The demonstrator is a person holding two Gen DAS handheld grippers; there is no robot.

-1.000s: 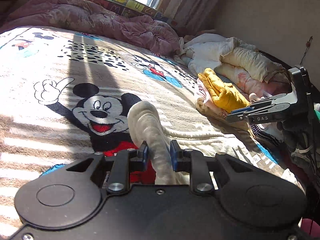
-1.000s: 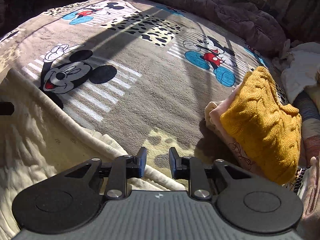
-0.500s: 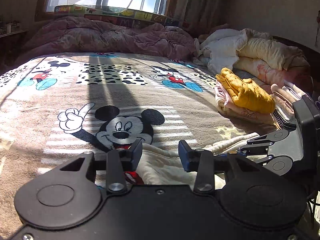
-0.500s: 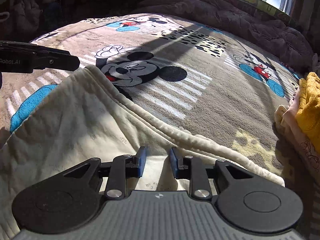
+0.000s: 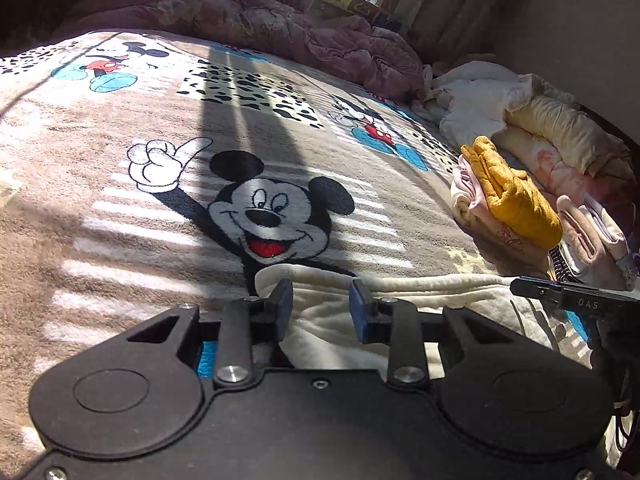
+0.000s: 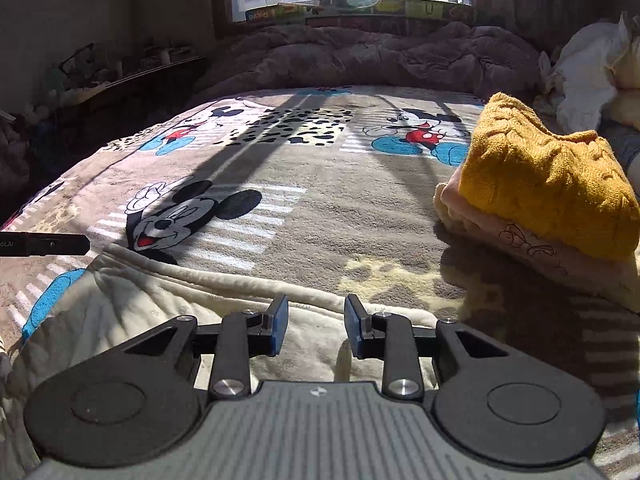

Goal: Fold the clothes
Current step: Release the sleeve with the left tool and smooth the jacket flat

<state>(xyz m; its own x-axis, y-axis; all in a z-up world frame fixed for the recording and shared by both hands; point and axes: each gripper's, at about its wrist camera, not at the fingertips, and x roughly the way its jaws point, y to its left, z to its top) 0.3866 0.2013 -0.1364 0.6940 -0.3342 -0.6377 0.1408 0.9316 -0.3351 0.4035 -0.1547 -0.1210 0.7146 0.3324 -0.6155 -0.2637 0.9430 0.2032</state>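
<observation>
With the cream garment (image 5: 420, 300) laid flat on the bed (image 5: 120, 200), both left tongs (image 5: 320, 312) and right tongs (image 6: 316, 326) sit part open over its edge, gripping nothing, the left just narrowing and the right widening, so next, I'd say, pinch that hem and fold.

We see a bed under a plush grey-brown cartoon-mouse blanket (image 6: 320, 208). Directly on it lie a flat cream fleece garment (image 6: 168, 304), a folded stack topped by a mustard knitted sweater (image 6: 540, 176), and a rumpled mauve quilt (image 6: 380, 56).
</observation>
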